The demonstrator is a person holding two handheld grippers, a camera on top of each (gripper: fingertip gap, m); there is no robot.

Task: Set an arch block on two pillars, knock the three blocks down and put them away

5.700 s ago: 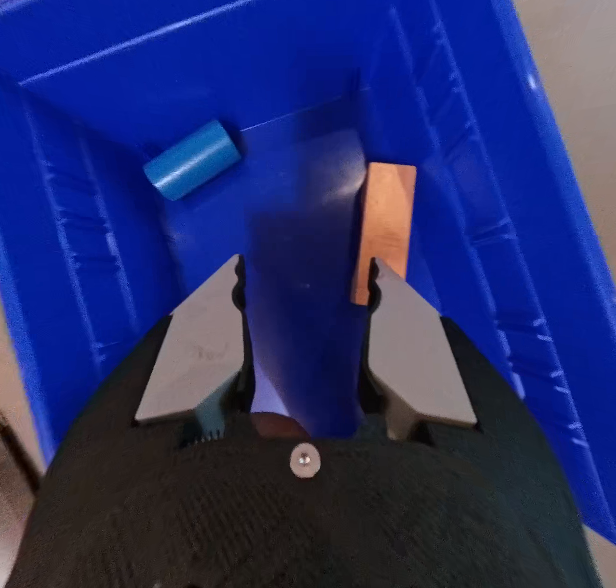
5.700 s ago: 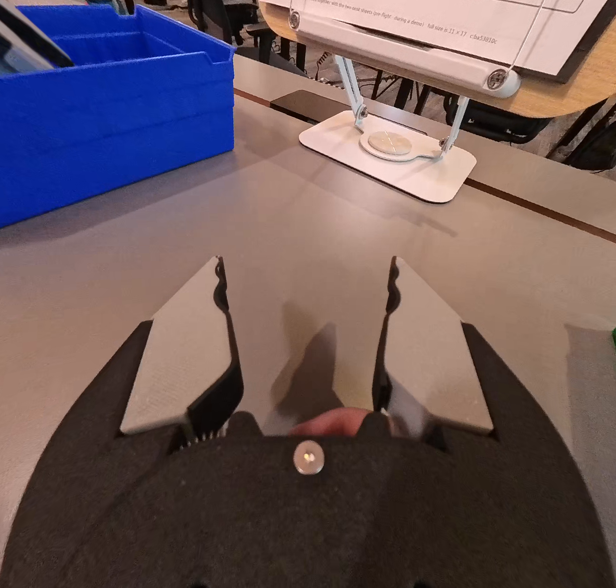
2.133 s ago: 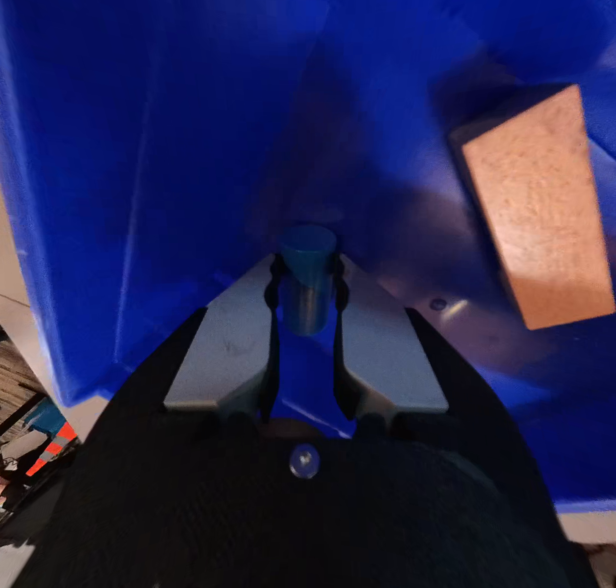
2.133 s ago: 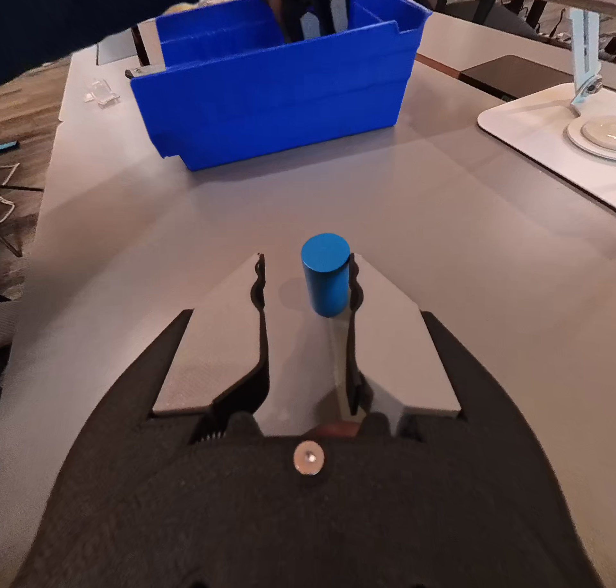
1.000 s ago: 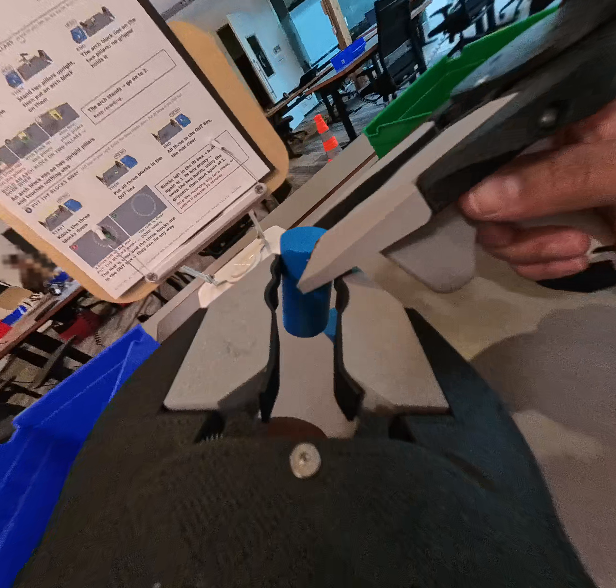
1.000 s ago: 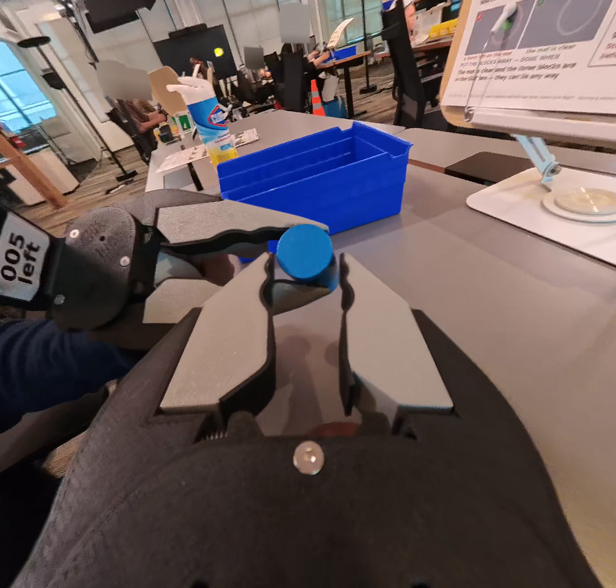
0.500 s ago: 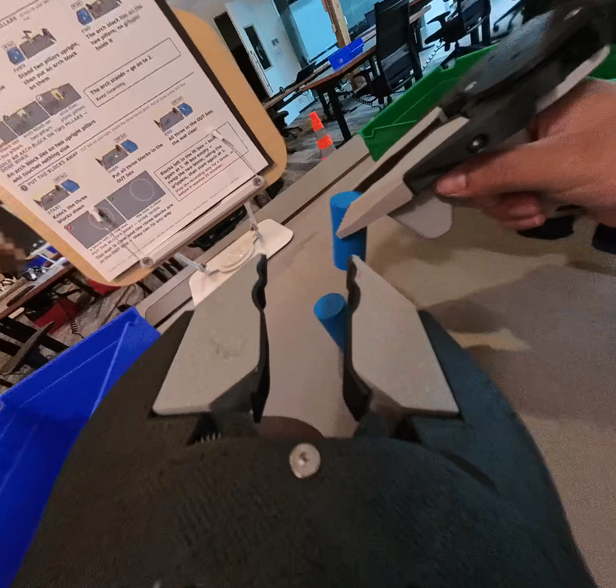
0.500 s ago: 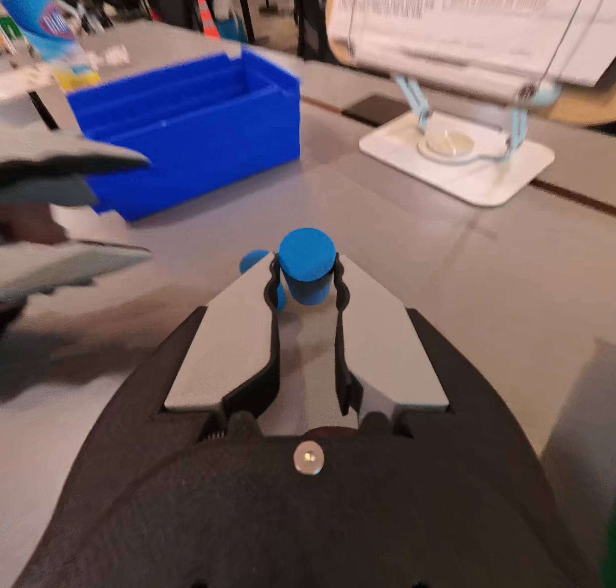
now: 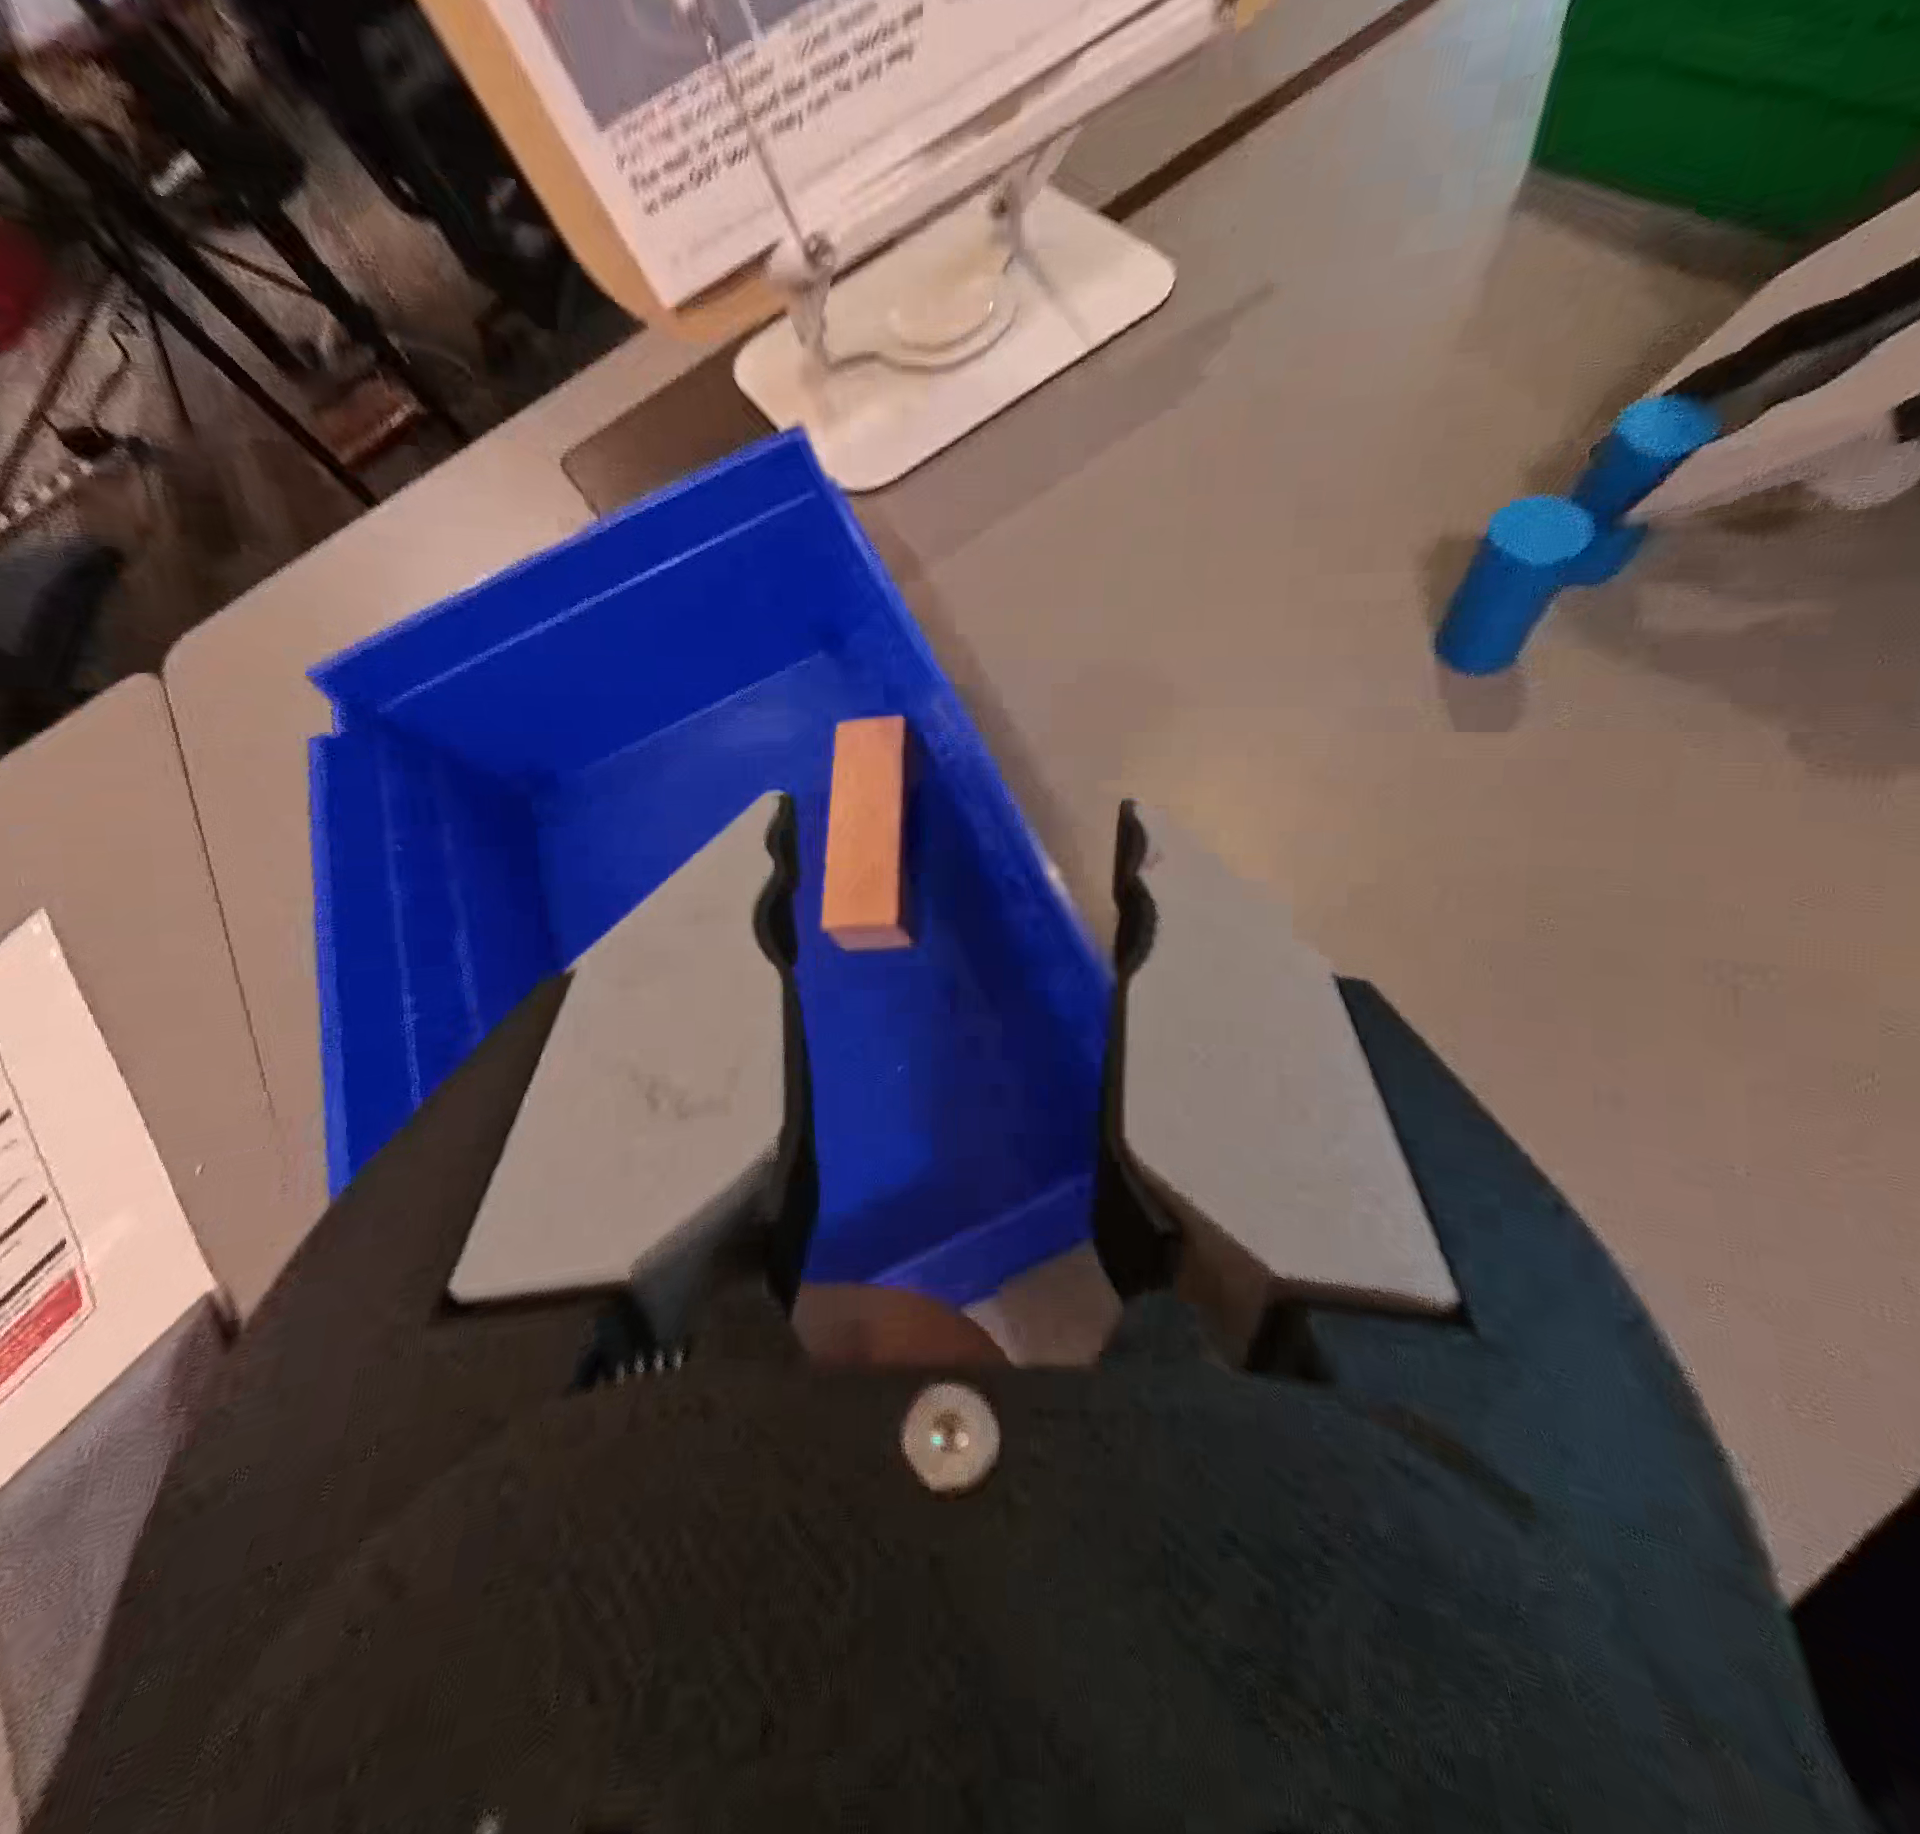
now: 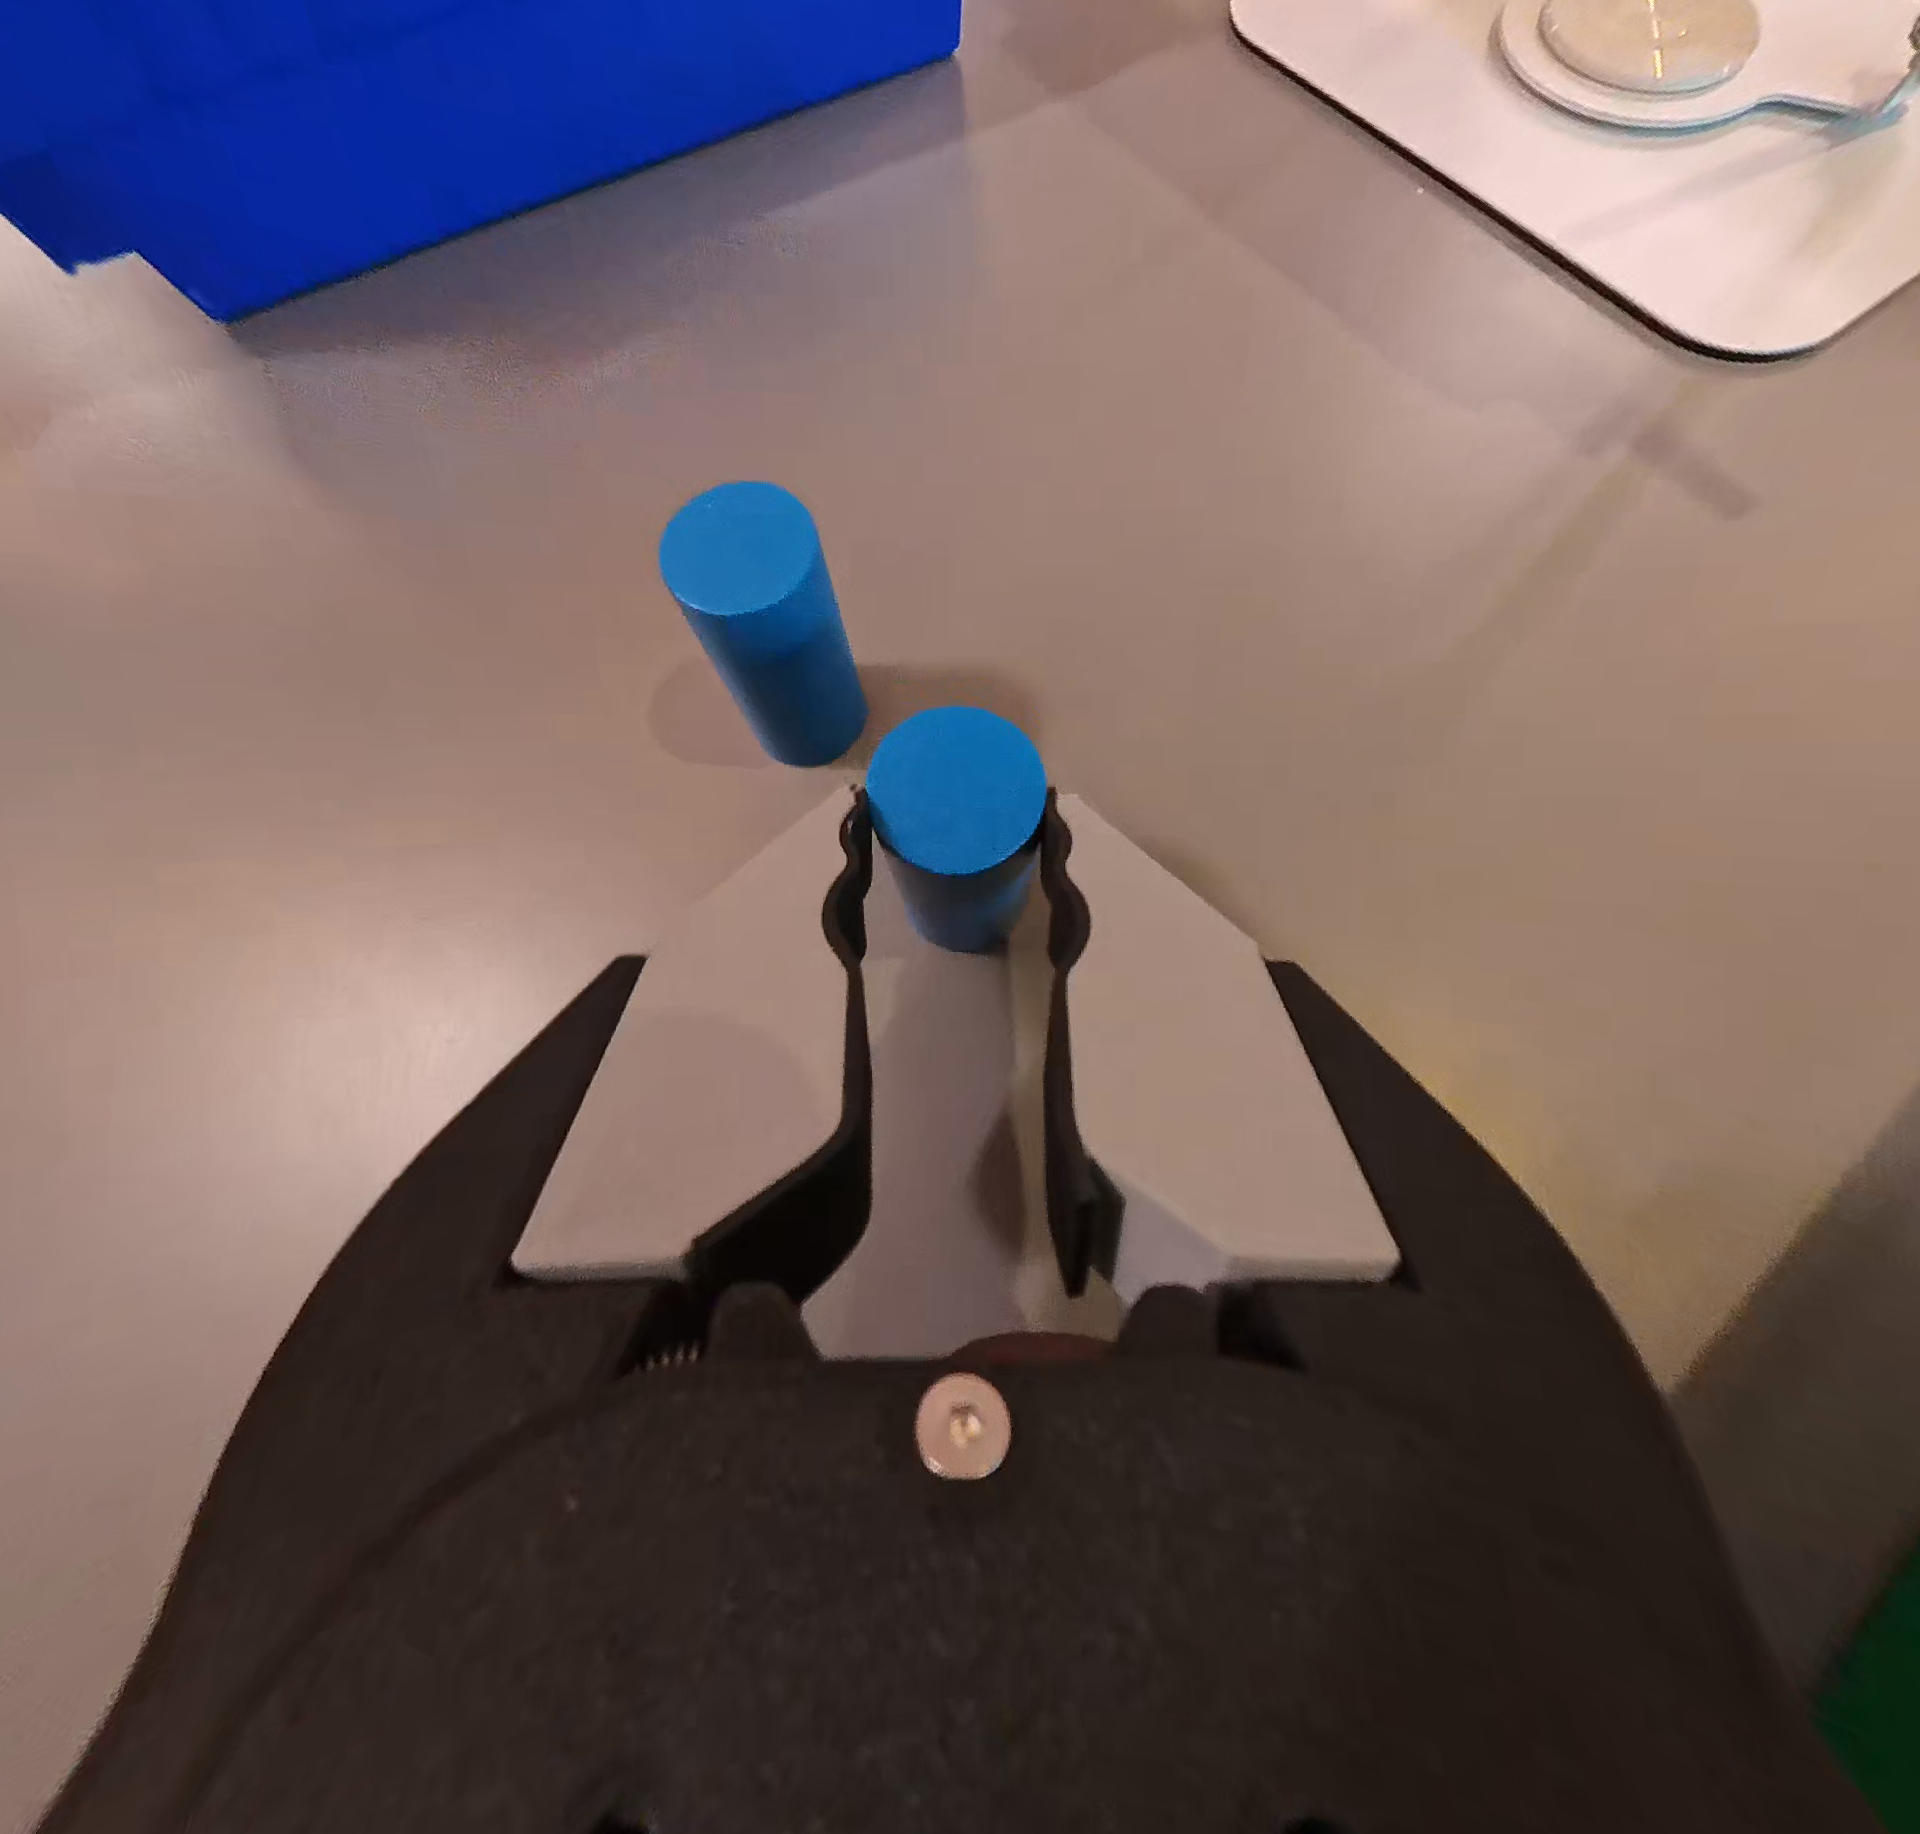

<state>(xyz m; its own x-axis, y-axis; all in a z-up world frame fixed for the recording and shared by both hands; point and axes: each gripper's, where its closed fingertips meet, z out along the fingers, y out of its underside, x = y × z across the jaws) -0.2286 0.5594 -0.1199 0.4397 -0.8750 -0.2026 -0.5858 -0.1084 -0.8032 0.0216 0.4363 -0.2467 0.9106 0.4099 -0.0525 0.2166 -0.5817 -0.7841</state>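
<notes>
With the right gripper point(image 10: 951, 854) jaws clamped on one blue pillar point(image 10: 954, 839) at frame centre, releasing carelessly risks toppling the free pillar point(image 10: 764, 636) just beside it, while the left gripper point(image 9: 951, 885) jaws gape empty above the blue bin point(image 9: 436, 911).

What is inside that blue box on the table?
The blue box holds one orange-brown wooden block near its right wall. The left gripper, open, covers the near floor.

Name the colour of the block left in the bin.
Orange-brown block; left wrist view shows it best.
</notes>
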